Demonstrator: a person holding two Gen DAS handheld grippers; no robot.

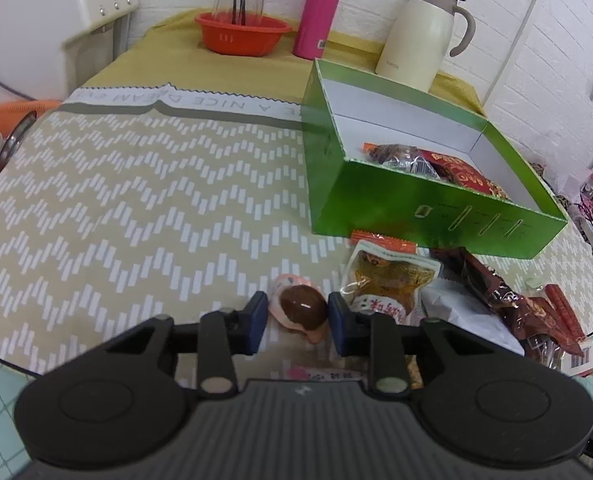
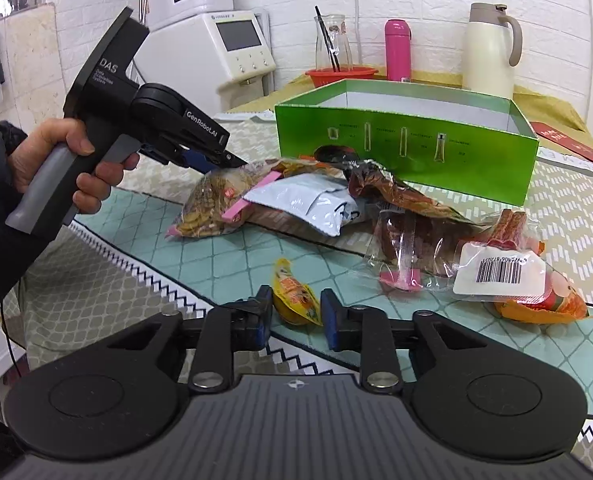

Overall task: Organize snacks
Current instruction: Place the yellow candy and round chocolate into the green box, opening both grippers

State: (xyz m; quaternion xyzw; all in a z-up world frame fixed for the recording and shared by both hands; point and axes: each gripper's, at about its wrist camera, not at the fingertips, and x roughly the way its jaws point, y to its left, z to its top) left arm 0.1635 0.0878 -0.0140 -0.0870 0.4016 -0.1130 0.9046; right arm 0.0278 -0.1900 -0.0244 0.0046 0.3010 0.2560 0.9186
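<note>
A green box (image 1: pixel 424 204) stands on the table with several snack packs inside; it also shows in the right wrist view (image 2: pixel 408 148). My left gripper (image 1: pixel 297 317) has its pads on either side of a packaged brown egg (image 1: pixel 301 307), closed on it. A yellow snack pouch (image 1: pixel 384 276) lies just right of it. My right gripper (image 2: pixel 296 314) is closed on a small yellow-orange snack packet (image 2: pixel 295 298). A pile of snack bags (image 2: pixel 336 200) lies in front of the box, with a barcode-labelled bag (image 2: pixel 500 268) at right. The left gripper (image 2: pixel 212 156) shows at the pile's left end.
A red bowl (image 1: pixel 242 34), pink flask (image 1: pixel 319 14) and cream thermos jug (image 1: pixel 426 34) stand at the back. A white appliance (image 2: pixel 232 44) is at the back left. A red envelope (image 2: pixel 568 142) lies right of the box. The patterned cloth (image 1: pixel 136 184) spreads to the left.
</note>
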